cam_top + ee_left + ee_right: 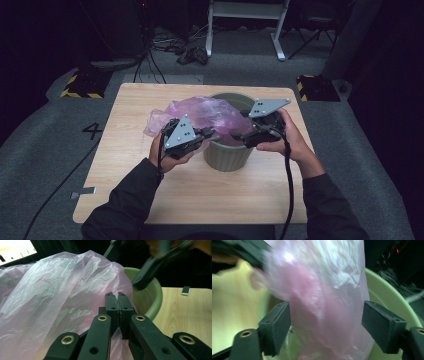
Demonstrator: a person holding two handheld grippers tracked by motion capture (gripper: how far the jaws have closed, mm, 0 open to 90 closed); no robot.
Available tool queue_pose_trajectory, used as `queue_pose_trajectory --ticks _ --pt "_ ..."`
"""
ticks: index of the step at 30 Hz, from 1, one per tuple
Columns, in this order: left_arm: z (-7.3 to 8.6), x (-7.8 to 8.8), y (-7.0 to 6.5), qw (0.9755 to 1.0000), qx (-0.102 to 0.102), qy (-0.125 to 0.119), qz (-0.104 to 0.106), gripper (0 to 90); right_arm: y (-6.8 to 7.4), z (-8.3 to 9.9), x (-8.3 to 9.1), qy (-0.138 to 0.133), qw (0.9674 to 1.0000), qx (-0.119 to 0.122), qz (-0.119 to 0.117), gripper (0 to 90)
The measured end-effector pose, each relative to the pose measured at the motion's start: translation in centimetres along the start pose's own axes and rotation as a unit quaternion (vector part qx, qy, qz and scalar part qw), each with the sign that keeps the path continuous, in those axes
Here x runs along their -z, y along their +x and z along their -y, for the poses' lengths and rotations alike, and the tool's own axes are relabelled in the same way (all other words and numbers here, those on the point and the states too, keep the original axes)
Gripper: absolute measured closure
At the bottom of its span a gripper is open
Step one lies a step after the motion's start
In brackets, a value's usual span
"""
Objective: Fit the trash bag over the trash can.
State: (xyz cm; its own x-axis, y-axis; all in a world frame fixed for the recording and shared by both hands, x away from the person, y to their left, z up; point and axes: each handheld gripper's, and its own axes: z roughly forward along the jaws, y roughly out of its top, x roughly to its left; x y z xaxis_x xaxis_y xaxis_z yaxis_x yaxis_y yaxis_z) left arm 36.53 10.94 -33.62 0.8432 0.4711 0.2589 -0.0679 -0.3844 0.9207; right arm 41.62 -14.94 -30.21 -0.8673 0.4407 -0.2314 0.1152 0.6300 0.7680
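Note:
A thin pink plastic bag (pixel 200 115) drapes over the left rim of a green ribbed bin (pixel 227 155) and hangs partly inside it. My left gripper (pixel 212 134) is at the bin's left rim. In the left gripper view its jaws (pixel 117 296) are shut on a fold of the bag (pixel 62 290), with the bin (pixel 155 302) just behind. My right gripper (pixel 240 135) reaches over the bin's mouth from the right. In the right gripper view it (pixel 325 320) stands open with the bag (pixel 324 290) hanging between the two pads, above the bin's inner wall (pixel 387 297).
The bin stands right of centre on a light wooden table (pixel 150 190). A small grey piece (pixel 82 192) lies at the table's left front edge. Cables, white frame legs (pixel 277 30) and yellow-black striped blocks (pixel 80 87) are on the grey floor beyond.

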Motion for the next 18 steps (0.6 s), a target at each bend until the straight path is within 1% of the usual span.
queue_pose_trajectory --ticks 1,2,3,4,5,6,9,11,12,13,14,16,17,18 --pt "0.0 0.0 -0.1 1.0000 -0.003 0.000 0.001 89.2 -0.1 0.1 -0.3 0.002 1.0000 0.000 0.001 37.9" --pt "-0.1 -0.1 -0.2 1.0000 -0.002 -0.001 0.001 89.2 -0.2 0.2 -0.6 0.002 1.0000 -0.001 -0.005 42.2" --pt "-0.1 -0.1 -0.2 1.0000 -0.002 0.000 0.000 89.2 -0.3 0.3 -0.8 0.000 0.9999 0.001 -0.016 49.9" --pt "0.0 -0.2 -0.2 1.0000 0.000 0.000 0.000 89.1 -0.2 0.4 -0.9 -0.005 0.9997 0.006 -0.022 57.8" --pt "0.0 -0.2 -0.2 1.0000 0.003 -0.003 0.000 89.0 0.0 0.4 -0.9 -0.008 0.9996 0.011 -0.024 62.5" --pt "0.0 -0.2 -0.2 1.0000 0.004 -0.002 0.001 88.8 0.1 0.4 -1.0 -0.009 0.9994 0.017 -0.027 70.8" --pt "0.0 -0.2 -0.2 1.0000 0.005 -0.005 0.000 85.5 0.2 0.5 -1.0 -0.015 0.9994 0.017 -0.027 84.0" --pt "0.1 -0.1 -0.2 1.0000 0.004 -0.004 -0.002 80.0 0.1 0.6 -1.0 -0.016 0.9995 0.013 -0.024 88.0" --pt "0.1 0.1 -0.3 0.9999 0.008 -0.004 -0.004 75.4 0.0 0.8 -0.9 -0.018 0.9995 0.011 -0.024 88.7" --pt "0.0 0.3 -0.4 0.9998 0.015 -0.002 -0.012 67.8 -0.1 0.9 -0.9 -0.020 0.9995 0.007 -0.024 89.7" --pt "0.0 0.5 -0.4 0.9998 0.014 0.000 -0.012 64.8 -0.2 1.1 -0.7 -0.022 0.9995 0.001 -0.021 90.0" --pt "0.1 1.1 -0.4 0.9998 0.018 -0.005 -0.002 64.1 -0.4 1.4 -0.6 -0.028 0.9994 -0.007 -0.019 90.0" --pt "0.1 1.5 -0.5 0.9997 0.022 -0.004 -0.007 61.0 -0.5 1.5 -0.5 -0.029 0.9994 -0.009 -0.018 90.0" --pt "0.2 1.7 -0.5 0.9996 0.025 -0.002 -0.010 53.5 -0.6 1.7 -0.4 -0.029 0.9994 -0.013 -0.014 90.0"
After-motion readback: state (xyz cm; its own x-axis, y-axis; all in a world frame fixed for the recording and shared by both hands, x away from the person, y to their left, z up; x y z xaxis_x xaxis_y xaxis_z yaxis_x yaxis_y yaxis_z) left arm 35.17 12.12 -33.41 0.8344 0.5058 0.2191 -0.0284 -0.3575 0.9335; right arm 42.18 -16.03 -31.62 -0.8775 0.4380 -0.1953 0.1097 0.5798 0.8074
